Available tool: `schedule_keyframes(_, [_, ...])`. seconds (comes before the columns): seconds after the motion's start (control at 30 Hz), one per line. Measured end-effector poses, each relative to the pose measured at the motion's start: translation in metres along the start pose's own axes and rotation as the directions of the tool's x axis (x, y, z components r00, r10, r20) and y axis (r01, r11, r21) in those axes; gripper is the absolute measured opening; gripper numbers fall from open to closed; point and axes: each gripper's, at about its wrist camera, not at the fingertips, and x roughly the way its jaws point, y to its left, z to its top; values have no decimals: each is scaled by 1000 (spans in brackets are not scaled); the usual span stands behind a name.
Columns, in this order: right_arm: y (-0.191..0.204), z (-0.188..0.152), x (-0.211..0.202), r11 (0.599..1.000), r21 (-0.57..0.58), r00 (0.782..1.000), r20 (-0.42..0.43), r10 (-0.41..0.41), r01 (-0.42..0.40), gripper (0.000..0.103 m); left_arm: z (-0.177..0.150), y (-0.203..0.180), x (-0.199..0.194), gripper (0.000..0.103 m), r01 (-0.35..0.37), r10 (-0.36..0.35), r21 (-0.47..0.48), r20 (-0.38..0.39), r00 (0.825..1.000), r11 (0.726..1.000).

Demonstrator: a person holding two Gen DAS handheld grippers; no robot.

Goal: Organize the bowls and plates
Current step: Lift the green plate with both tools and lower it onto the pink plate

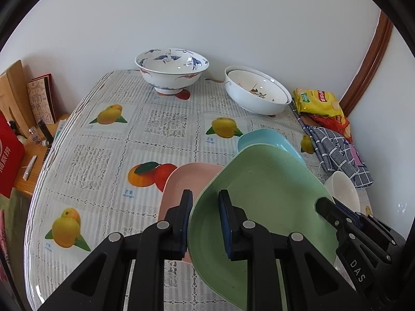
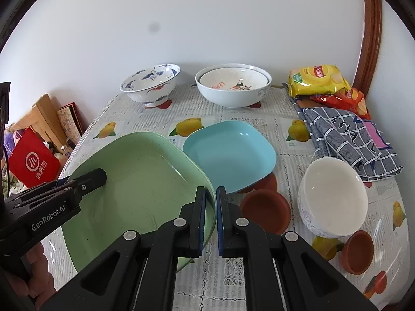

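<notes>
The green plate [image 1: 262,202] is carried between both tools, clear of the table [image 1: 103,142] and tilted. The left gripper [image 1: 205,199] straddles the plate's rim at its 9 o'clock edge, jaws narrowed until the blue pads press the rim wall from each side. The right gripper [image 2: 210,194] pinches the opposite rim at about 3 o'clock, jaws nearly together with only the thin rim between them. Both grips appear firm.

In the left wrist view, the pink plate [image 1: 186,178] lies on the table under the green plate's 9 o'clock side, and the blue plate [image 1: 264,140] lies beyond it at 12 o'clock. In the right wrist view the blue plate sits at 2 o'clock of the green one, partly overlapping a brown saucer [image 2: 264,210]. The small white bowl [image 2: 333,194] stands at 3 o'clock; the crane-pattern bowl [image 2: 153,83] and the nested white bowls [image 2: 233,88] stand at the far edge.

Judgement on handling: the green plate looks like speckled plastic or fibre ware, so light, stiff and unlikely to shatter, yet smooth enough to slip from a shallow pinch. The raised rim is the only sound purchase; opposed holds keep it level. The far ceramic bowls would be heavier and fragile, needing a deep rim grip.
</notes>
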Motion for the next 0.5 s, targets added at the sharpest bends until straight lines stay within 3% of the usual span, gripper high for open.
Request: schedule_keyframes(0.5, [28,-10,57,996,-77,994,-109,32,-41,8,-14,37,40,20,-55,48,-73,-86,995,996])
